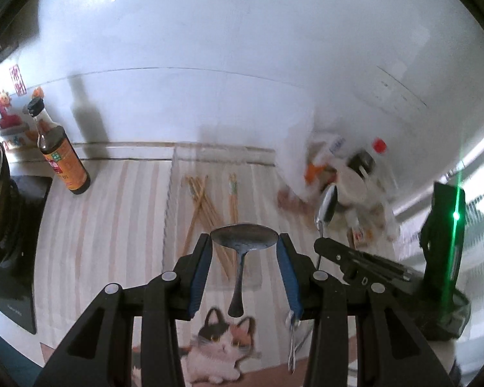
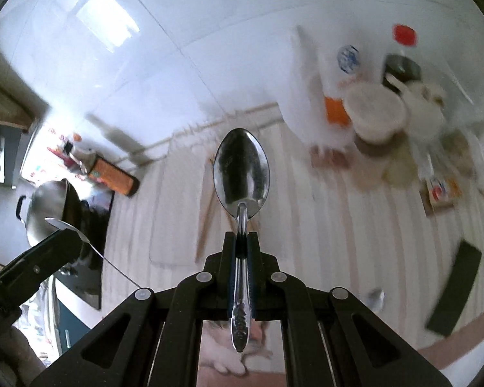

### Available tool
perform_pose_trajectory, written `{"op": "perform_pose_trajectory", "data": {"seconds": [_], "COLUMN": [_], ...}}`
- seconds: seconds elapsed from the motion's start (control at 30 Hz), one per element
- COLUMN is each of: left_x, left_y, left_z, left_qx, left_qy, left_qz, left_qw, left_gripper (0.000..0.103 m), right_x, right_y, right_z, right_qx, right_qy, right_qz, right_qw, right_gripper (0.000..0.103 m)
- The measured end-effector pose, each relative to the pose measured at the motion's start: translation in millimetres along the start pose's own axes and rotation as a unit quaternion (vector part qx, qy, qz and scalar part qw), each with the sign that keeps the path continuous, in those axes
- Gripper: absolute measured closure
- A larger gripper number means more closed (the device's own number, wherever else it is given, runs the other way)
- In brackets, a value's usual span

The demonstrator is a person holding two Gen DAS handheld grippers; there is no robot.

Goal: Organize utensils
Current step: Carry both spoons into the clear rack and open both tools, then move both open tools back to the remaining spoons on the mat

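My left gripper [image 1: 244, 245] is shut on a metal spoon [image 1: 242, 240], its blue pads pressing the two edges of the bowl, and the handle hangs down over the striped mat [image 1: 113, 225]. My right gripper [image 2: 242, 237] is shut on the handle of a second spoon [image 2: 242, 174], whose bowl points forward and up. Each gripper shows in the other's view: the right gripper [image 1: 321, 245] with its spoon [image 1: 327, 206], and the left gripper [image 2: 59, 245] at the lower left. Several wooden chopsticks [image 1: 206, 206] lie loose on the mat below, and another small metal utensil [image 1: 292, 338] lies near the cat picture [image 1: 222, 345].
A dark sauce bottle [image 1: 61, 158] stands at the back left by the white wall. A wok [image 2: 48, 206] sits on a black cooktop [image 1: 16, 258] at the left. Cups, jars and packets [image 2: 374, 116] crowd the back right. A black flat object [image 2: 455, 287] lies at the right.
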State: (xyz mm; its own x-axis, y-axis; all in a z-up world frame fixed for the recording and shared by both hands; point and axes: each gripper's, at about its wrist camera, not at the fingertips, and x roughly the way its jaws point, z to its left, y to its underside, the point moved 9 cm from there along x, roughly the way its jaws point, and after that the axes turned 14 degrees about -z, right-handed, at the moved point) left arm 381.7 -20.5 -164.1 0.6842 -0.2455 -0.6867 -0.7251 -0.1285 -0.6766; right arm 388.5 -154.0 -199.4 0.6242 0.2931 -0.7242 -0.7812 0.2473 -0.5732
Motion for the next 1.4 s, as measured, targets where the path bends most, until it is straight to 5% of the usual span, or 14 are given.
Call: {"op": "perform_pose_trajectory", "data": {"seconds": [0.23, 0.6, 0.77, 0.9, 1.0, 1.17, 1.4], "left_x": [73.1, 134.8, 121.2, 99.6, 80.1, 54.1, 50.2], "left_y": [-15.2, 22.0, 14.1, 5.3, 2.5, 20.6, 80.2], "left_z": [37.8, 70.3, 76.1, 85.6, 89.2, 85.1, 81.1], "left_qx": [-0.042, -0.054, -0.037, -0.008, 0.018, 0.023, 0.028], "left_qy": [-0.024, -0.065, -0.098, -0.147, -0.188, -0.205, -0.238], "left_qz": [0.067, 0.16, 0.132, 0.09, 0.047, -0.003, 0.007], "left_qw": [0.9966, 0.9835, 0.9858, 0.985, 0.9809, 0.9785, 0.9707], "left_gripper": [0.066, 0.065, 0.061, 0.043, 0.021, 0.0, 0.0], "right_x": [74.1, 151.6, 146.1, 119.5, 87.5, 27.8, -0.6], "right_y": [-28.2, -7.8, -7.7, -18.0, -22.8, -7.7, 73.4], "right_z": [11.0, 10.1, 5.3, -4.8, -20.9, -73.2, -160.7], "right_qx": [0.009, -0.017, -0.015, -0.019, -0.019, -0.004, 0.055], "right_qy": [0.002, 0.037, 0.038, 0.053, 0.07, 0.124, 0.177], "right_qz": [0.039, 0.108, 0.106, 0.073, 0.041, -0.002, 0.044], "right_qw": [0.999, 0.993, 0.994, 0.996, 0.997, 0.992, 0.982], "right_gripper": [0.097, 0.095, 0.078, 0.076, 0.069, 0.045, 0.044]}}
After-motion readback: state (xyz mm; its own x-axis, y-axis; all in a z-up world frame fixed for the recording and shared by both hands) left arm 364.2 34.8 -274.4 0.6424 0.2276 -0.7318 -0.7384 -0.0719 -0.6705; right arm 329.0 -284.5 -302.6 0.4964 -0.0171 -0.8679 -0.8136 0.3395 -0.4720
